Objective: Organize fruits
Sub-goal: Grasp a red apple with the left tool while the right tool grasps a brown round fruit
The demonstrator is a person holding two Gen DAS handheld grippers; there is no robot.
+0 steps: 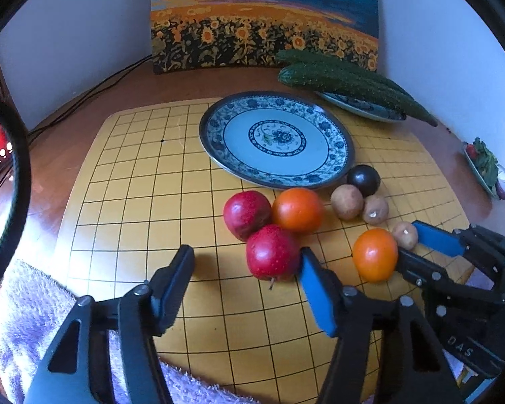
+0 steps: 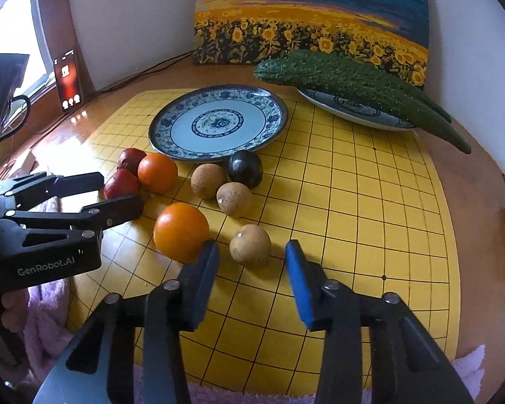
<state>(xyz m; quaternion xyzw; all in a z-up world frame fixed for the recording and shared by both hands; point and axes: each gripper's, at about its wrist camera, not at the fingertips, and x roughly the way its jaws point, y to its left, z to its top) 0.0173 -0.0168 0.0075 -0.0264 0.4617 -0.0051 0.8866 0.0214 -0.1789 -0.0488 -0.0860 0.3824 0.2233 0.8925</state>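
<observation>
Because the fruit lies loose on the grid mat ahead of the empty patterned plate (image 2: 219, 124), each hand-held gripper lines up on one piece: the right hand-held gripper (image 2: 251, 262) brackets a brown fruit (image 2: 249, 244), jaws partly apart, pads not pressing; the left hand-held gripper (image 1: 247, 266) stands half-wide, its right pad beside a red apple (image 1: 272, 252), gripping nothing.

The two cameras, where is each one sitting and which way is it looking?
Left wrist view: sits on the left gripper, looks down past its fingers at the red apple; the right gripper shows too.
Right wrist view: sits on the right gripper, looks down at a small brown fruit; the left gripper shows at the left.
Both share the empty plate, oranges, cucumbers and sunflower painting.
</observation>
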